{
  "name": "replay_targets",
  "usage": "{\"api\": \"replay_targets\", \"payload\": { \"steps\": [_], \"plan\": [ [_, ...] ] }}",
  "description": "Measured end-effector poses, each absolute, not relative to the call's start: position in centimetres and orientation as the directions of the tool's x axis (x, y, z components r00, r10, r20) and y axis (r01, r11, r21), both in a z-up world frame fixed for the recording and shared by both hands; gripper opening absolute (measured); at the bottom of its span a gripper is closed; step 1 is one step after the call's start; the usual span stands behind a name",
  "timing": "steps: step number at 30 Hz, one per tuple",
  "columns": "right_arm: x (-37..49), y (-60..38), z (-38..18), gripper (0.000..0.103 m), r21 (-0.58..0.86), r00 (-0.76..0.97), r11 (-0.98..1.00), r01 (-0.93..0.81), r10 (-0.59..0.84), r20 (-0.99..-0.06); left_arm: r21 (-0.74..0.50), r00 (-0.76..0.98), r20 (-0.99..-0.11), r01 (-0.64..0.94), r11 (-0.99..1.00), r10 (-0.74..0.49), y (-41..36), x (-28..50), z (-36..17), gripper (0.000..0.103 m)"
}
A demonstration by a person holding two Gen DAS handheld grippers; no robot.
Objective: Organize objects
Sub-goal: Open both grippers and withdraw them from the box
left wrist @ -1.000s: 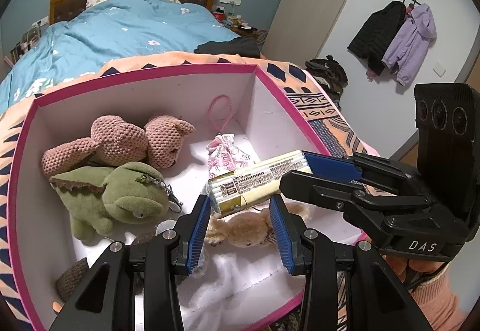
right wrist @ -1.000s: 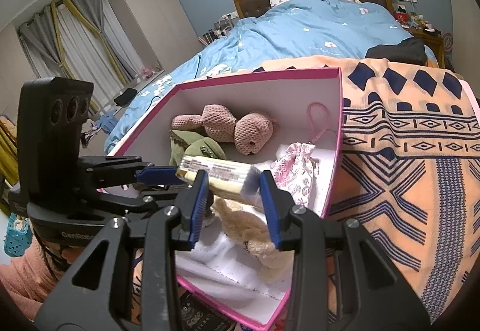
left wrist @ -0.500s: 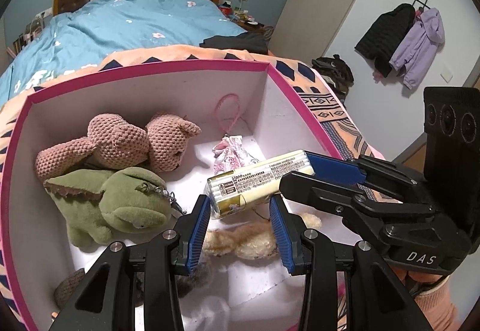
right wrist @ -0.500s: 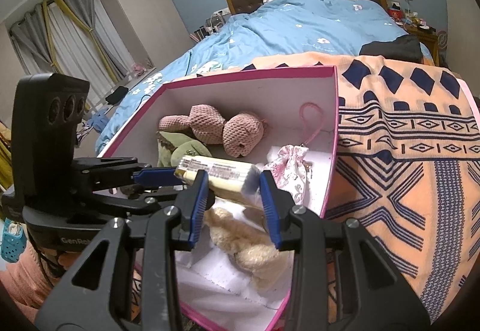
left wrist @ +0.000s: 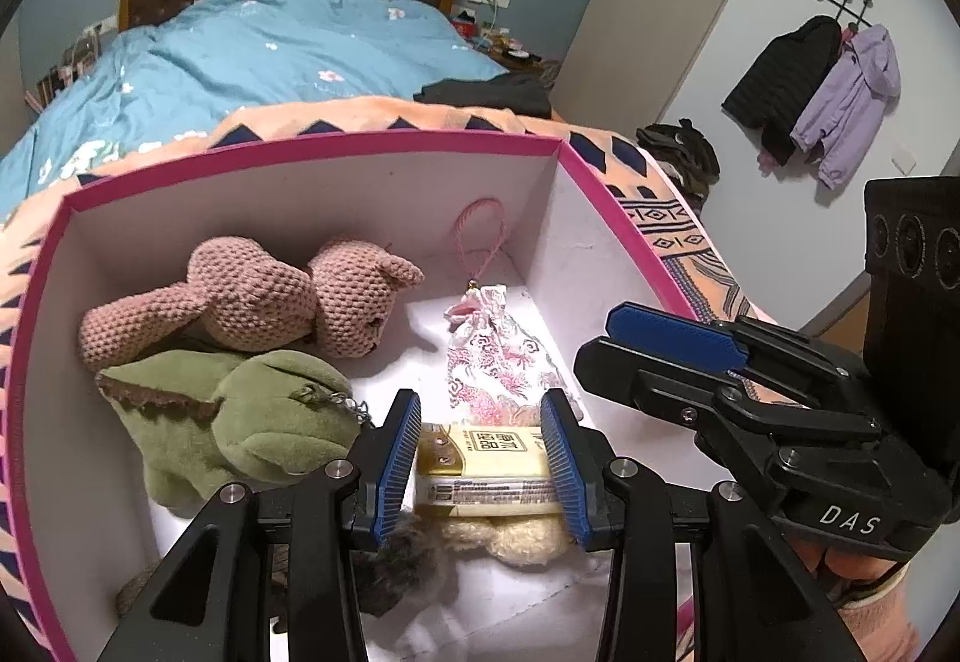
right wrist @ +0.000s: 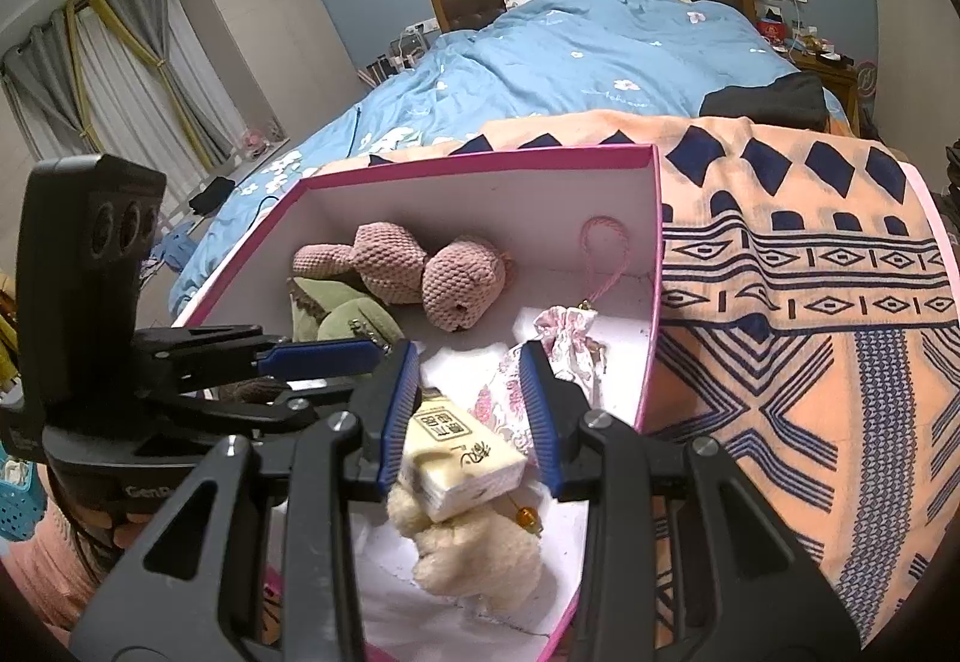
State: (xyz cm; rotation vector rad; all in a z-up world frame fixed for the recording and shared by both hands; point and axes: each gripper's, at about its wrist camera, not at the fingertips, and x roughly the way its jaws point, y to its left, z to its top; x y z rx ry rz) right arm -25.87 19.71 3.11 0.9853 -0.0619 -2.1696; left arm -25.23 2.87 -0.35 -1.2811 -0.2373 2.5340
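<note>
Dim, sharp — edges warped (fisheye).

My two wrist cameras are looking down, close, into the box [left wrist: 312, 146] [right wrist: 480, 164] toward the bed [left wrist: 270, 44] [right wrist: 570, 56], left from nearer-left, right from nearer-right, sharing its interior.

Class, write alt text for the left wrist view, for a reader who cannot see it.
A pale yellow packet lies in a pink-rimmed box on a cream plush toy, between the open fingers of the left gripper. Behind it lie a green dinosaur plush, a pink knitted bunny and a patterned drawstring pouch; the right gripper hovers alongside.
</note>
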Motion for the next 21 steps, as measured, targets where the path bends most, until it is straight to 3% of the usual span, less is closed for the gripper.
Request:
{"api": "replay_targets", "payload": {
  "steps": [3,21],
  "plan": [
    [-25.5,20.0,3.1,0.039,0.333,-0.43,-0.721,0.608,-0.652,-0.624,-0.258,-0.594,-0.738,-0.192,-0.947,0.321,2.7,-24.3,0.3,0.044],
    [-19.7,23.9,5.3,0.041,0.374,-0.414,-0.634,0.677,-0.748,-0.518,-0.108,-0.779,-0.57,-0.246,-0.963,0.263,4.1,-15.2,5.2,0.075]
  ]
}}
